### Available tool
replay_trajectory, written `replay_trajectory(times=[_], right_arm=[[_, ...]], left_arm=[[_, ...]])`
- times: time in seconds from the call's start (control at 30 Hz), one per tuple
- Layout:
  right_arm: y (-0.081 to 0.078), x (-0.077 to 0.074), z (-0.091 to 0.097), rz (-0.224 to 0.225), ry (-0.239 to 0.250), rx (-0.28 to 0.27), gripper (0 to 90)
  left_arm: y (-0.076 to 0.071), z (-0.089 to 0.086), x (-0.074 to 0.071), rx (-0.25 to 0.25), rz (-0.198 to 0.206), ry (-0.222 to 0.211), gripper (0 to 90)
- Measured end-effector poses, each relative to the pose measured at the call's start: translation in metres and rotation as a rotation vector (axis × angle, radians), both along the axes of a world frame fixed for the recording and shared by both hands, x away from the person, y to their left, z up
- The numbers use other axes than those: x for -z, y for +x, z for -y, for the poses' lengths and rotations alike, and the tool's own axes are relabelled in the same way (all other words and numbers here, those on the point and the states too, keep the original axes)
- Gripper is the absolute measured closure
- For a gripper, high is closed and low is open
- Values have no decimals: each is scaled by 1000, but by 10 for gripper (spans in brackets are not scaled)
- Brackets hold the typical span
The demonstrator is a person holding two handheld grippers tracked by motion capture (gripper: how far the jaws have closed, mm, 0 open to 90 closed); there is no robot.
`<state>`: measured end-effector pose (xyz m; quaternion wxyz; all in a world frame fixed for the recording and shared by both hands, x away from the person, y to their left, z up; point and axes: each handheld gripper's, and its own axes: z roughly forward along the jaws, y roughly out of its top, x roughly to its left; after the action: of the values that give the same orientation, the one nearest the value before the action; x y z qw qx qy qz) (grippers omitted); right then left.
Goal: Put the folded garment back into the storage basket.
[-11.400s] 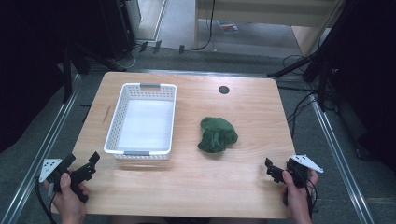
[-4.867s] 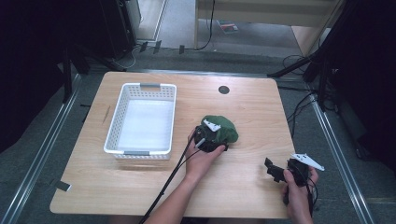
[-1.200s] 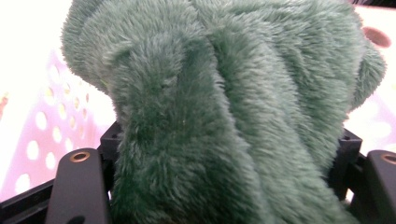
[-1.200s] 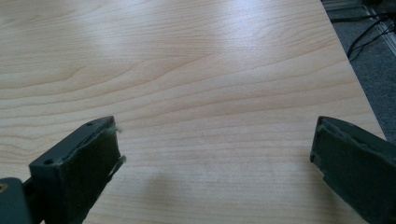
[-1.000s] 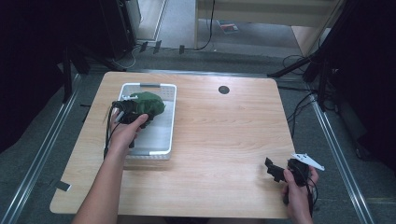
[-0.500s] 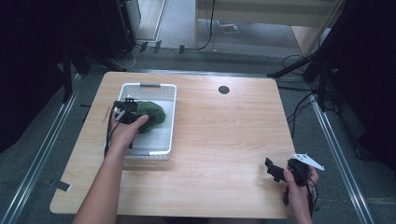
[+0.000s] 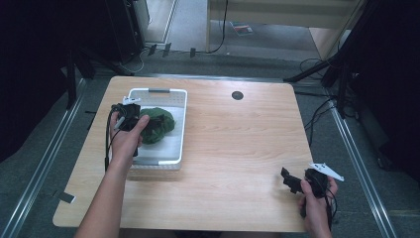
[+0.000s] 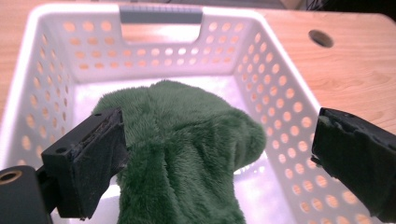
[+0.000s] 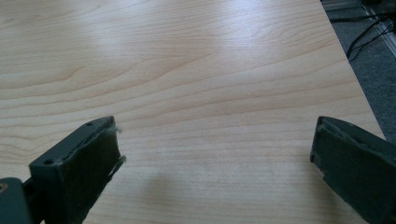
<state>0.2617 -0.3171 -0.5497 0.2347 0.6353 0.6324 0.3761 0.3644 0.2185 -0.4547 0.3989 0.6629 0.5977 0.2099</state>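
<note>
A green plush cloth (image 7: pixel 158 125) lies in a heap inside the white perforated basket (image 7: pixel 158 91) at the table's left. My left gripper (image 7: pixel 135 119) hovers over the basket's left side, close above the cloth. Its jaws have just been opening. In the left gripper view the cloth (image 8: pixel 187 144) sits between the wide-apart jaws of the left gripper (image 8: pixel 219 133), brushing the left pad but not pressed by both. My right gripper (image 7: pixel 289 179) rests low at the table's front right corner, open, with bare wood between the jaws of the right gripper (image 9: pixel 215 135).
The basket wall (image 8: pixel 280 60) with its grey handle (image 8: pixel 161 14) surrounds the cloth. A round dark hole (image 7: pixel 237 95) sits in the tabletop (image 7: pixel 237 148) at the back. Metal rails run along both table sides, and cables trail on the floor beyond.
The left jaws have opened and let go of the green cloth, which now lies in the basket. The left hand has lifted a little. The right hand has stayed put.
</note>
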Motion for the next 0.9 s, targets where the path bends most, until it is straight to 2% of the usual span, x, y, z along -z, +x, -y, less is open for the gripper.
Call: replay_trajectory(times=[0.17,0.3,0.37,0.6,0.83,0.9], right_arm=[[0,0,0,-1,-1,1,13],[0,0,0,-1,0,1,13],[0,0,0,1,0,2,13],[0,0,-1,1,-1,4,13],[0,0,-1,1,-3,5,13],[0,0,0,1,-3,4,13]], left_arm=[[-14,-5,-12,13,59,-12,37],[-26,-11,-20,23,100,-38,37],[-36,-15,-25,29,117,-30,37],[-54,-25,-30,29,144,-25,34],[-74,-39,-26,24,163,-28,25],[-80,-44,-23,14,169,-6,25]])
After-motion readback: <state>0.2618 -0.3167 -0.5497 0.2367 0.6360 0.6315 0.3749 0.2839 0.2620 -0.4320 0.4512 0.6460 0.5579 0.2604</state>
